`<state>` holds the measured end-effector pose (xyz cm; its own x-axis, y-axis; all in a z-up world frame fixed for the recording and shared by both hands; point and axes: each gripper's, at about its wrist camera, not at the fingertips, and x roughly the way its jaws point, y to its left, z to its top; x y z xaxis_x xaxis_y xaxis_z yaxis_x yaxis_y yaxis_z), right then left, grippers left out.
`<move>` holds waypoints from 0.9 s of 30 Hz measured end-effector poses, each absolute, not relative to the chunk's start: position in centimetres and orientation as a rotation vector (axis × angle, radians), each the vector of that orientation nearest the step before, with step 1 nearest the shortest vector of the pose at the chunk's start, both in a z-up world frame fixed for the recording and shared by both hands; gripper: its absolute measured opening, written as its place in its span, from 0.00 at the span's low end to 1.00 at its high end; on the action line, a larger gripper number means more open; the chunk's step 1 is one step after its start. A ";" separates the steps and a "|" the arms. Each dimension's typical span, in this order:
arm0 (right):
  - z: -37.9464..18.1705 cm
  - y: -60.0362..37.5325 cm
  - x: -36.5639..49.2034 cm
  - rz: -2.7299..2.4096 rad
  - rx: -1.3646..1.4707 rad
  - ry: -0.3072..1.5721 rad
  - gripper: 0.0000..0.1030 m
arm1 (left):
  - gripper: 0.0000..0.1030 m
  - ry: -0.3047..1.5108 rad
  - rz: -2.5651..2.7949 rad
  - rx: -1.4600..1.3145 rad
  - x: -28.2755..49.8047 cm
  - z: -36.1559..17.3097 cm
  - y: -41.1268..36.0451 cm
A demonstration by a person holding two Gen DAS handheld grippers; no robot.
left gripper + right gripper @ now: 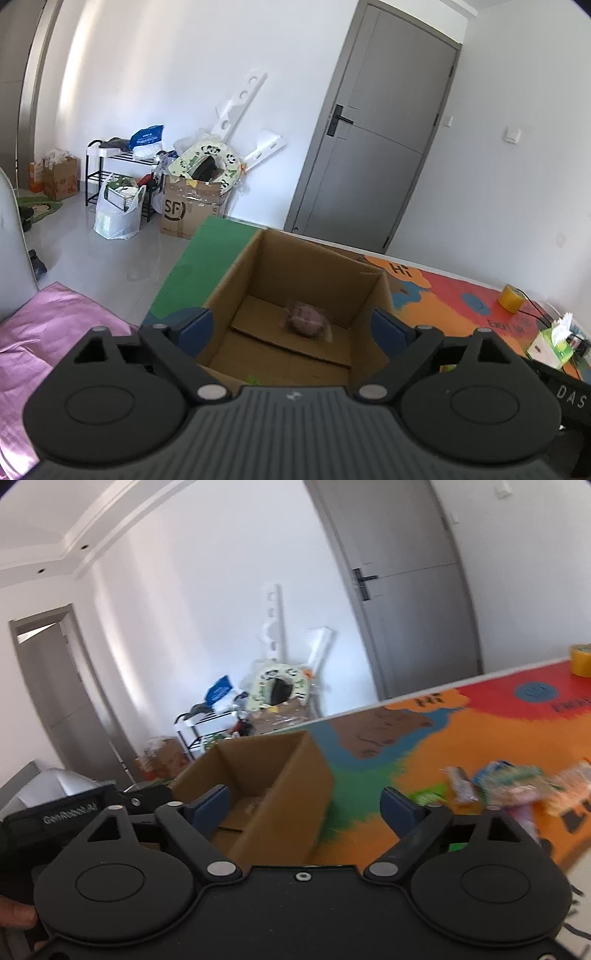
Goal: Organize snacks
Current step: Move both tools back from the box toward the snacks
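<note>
An open cardboard box (236,280) stands on a colourful mat; a pinkish wrapped snack (304,319) lies on its floor. My left gripper (293,326) hangs over the box mouth, open, with nothing between its blue pads (197,328). In the right wrist view the same box (291,801) is at lower left, and my right gripper (310,806) is open and empty above the box's right wall. Several snack packets (509,782) lie blurred on the mat (424,746) to the right. The other gripper's black body (55,818) shows at far left.
A yellow tape roll (511,297) and a green tissue box (554,339) sit on the mat's right side. A pink cloth (44,332) lies at left. Beyond the table stand a grey door (373,140), an SF carton (192,210), a rack and bags on the floor.
</note>
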<state>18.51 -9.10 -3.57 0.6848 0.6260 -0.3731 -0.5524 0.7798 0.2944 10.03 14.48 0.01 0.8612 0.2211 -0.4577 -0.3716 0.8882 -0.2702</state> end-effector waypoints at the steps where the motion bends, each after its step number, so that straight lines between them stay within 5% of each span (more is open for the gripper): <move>1: -3.7 -9.7 18.4 0.652 0.167 0.478 0.91 | 0.91 0.434 0.309 -0.352 10.0 0.1 14.0; 27: -4.9 -21.9 15.3 0.468 0.195 0.442 1.00 | 0.98 0.434 0.079 -0.269 9.1 -0.1 4.3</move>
<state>15.30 -21.95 -4.90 0.8004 0.4753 -0.3653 -0.3924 0.8761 0.2800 9.05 4.29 -0.07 0.9050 0.0186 -0.4250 -0.1329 0.9614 -0.2408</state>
